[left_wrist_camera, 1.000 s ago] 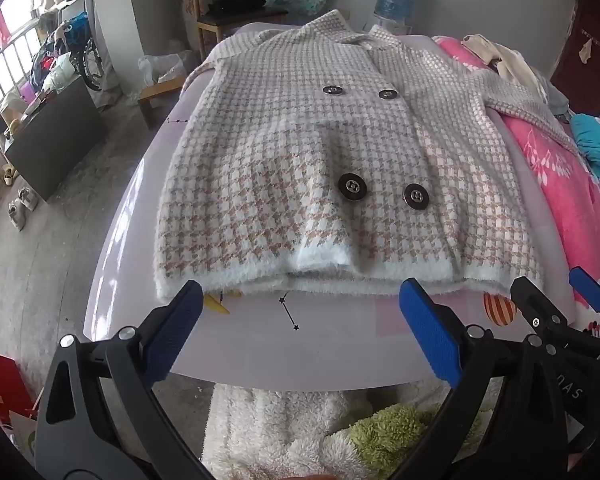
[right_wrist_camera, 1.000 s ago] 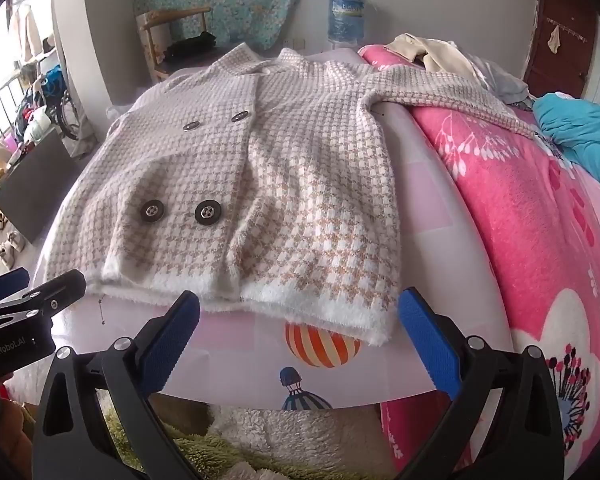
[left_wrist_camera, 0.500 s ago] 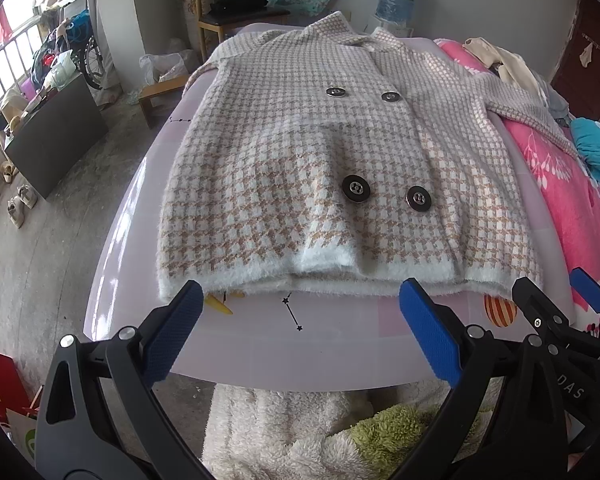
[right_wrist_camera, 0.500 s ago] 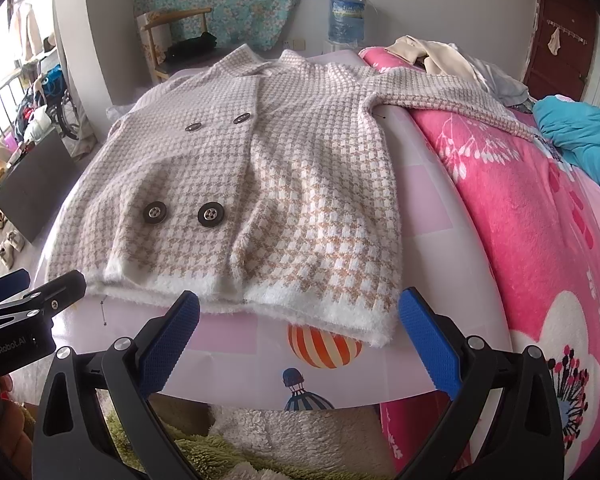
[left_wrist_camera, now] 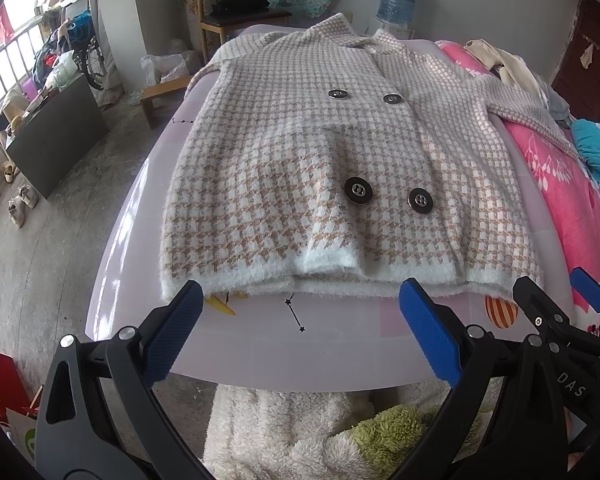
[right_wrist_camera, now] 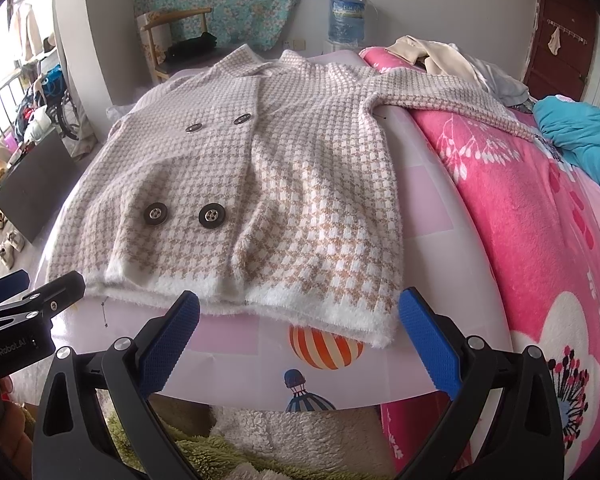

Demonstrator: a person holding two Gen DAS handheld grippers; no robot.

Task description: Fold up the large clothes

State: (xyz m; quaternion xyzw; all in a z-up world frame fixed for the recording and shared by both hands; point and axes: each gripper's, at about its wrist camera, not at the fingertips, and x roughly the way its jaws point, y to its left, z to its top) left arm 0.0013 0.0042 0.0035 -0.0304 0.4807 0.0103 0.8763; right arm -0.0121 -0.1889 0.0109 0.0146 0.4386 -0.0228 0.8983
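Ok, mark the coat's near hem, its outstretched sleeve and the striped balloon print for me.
coat hem (left_wrist_camera: 340, 276), left wrist view, on the white fuzzy band.
outstretched sleeve (right_wrist_camera: 452, 100), right wrist view, mid-sleeve over the pink blanket.
striped balloon print (right_wrist_camera: 324, 348), right wrist view, centre of the orange stripes.

Houndstooth knit coat (left_wrist_camera: 300, 168) flat, front up, four buttons, hem nearest, one sleeve (right_wrist_camera: 460, 102) spread over pink blanket.

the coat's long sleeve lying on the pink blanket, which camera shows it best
The right wrist view: the sleeve runs nearly whole across the pink blanket toward the blue bedding. The left wrist view squeezes the same sleeve into a short strip at its right edge.
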